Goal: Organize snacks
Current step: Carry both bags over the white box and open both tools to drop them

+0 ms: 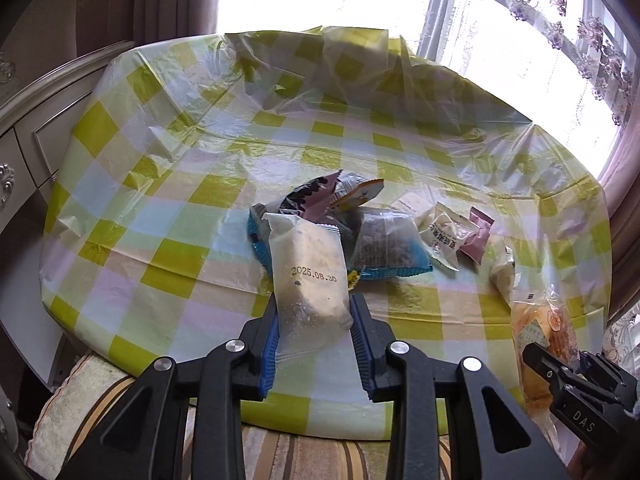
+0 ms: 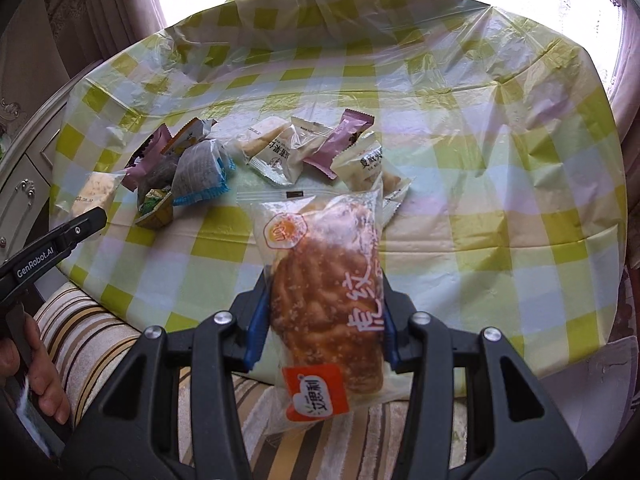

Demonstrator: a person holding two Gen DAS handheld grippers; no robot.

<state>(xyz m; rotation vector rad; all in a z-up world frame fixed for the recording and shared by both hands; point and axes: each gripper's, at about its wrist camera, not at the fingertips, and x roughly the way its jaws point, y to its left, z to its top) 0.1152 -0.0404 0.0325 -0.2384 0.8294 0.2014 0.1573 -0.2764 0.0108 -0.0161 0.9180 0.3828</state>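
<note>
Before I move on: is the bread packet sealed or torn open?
Looks sealed: the bread packet shows an intact top seam; its bottom end is hidden.

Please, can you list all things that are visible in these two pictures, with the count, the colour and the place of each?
clear packet stamped 2025.08.30: one, whitish, held in the left tongs
bread packet: one, golden brown with orange label, held in the right tongs
blue-edged packet: one, grey and blue, in the left pile on the table
pink packets: at least two, one in each pile
white packets: about three, right pile, behind the bread
small green and yellow packet: one, front of left pile
tablecloth: one, yellow-green check under clear plastic, covering the table
striped cushion: one, beige and brown, below the table's near edge
hand: one, lower left, gripping the left tongs' handle
</note>
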